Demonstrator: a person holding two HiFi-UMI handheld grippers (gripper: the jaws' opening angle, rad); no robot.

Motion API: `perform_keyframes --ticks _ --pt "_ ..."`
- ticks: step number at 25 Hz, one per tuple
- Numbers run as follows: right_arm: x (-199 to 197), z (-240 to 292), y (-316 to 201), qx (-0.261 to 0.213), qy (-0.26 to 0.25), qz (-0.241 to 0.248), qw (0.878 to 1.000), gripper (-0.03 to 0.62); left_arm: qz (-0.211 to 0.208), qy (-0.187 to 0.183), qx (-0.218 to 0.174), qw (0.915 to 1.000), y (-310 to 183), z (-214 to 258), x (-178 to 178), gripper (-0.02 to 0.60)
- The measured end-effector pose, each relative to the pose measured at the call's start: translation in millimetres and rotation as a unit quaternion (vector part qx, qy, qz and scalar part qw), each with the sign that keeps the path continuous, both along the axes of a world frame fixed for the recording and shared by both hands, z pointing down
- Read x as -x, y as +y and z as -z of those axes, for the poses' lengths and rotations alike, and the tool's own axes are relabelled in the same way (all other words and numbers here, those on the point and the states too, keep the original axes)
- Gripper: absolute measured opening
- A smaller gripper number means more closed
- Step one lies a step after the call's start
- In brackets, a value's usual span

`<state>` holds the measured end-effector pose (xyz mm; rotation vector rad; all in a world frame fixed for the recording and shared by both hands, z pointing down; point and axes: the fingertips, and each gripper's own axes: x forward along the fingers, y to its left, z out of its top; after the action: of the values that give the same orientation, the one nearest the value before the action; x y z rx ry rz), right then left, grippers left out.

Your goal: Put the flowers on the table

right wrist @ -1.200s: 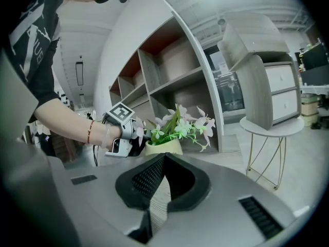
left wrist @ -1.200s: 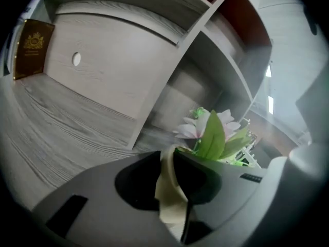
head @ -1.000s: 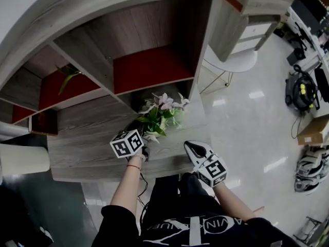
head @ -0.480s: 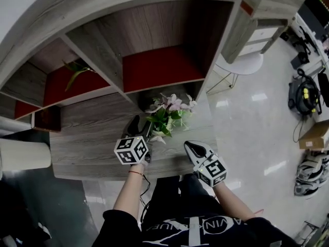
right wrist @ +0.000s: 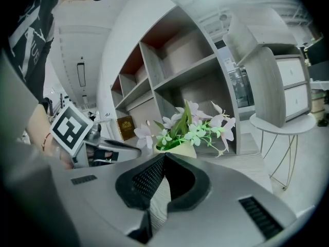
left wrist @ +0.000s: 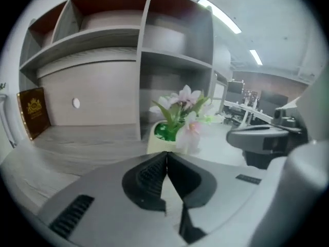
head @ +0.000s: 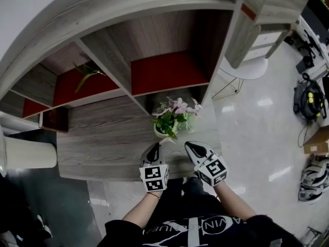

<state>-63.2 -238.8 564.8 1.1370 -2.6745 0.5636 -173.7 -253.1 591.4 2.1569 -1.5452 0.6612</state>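
A small pale pot of pink flowers and green leaves point(head: 174, 118) stands upright on the grey wood table point(head: 103, 143), just in front of the shelf unit. It shows ahead of the jaws as the flower pot point(left wrist: 175, 125) in the left gripper view and the flower pot point(right wrist: 185, 133) in the right gripper view. My left gripper point(head: 153, 151) is shut with nothing in it, a short way in front of the pot near the table's front edge. Beside it, my right gripper point(head: 193, 148) is also shut and empty, apart from the pot.
A curved shelf unit point(head: 154, 45) with red-backed compartments rises behind the table. A dark brown book point(left wrist: 33, 111) leans at the table's left end. A white round side table point(head: 247, 68) stands on the glossy floor at right. A white cylinder point(head: 28, 153) sits at far left.
My left gripper let go of the flower pot, drew back toward the table's front edge and to the right, and shut. The pot stays on the table. The right gripper has barely moved.
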Motion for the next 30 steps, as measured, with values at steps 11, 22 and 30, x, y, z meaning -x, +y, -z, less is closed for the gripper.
perform_keyframes --ticks 11,22,30 --pt "-7 -10 15 0.013 0.013 -0.003 1.0 0.011 0.022 0.04 0.081 0.9957 -8 -40 -28 0.274" --pt "-9 -14 15 0.018 0.018 -0.007 1.0 0.011 -0.026 -0.008 0.06 0.9979 -43 -43 -18 0.253" --pt "-11 -15 19 0.019 0.021 -0.01 1.0 0.011 -0.069 -0.029 0.05 0.9959 -69 -41 -17 0.245"
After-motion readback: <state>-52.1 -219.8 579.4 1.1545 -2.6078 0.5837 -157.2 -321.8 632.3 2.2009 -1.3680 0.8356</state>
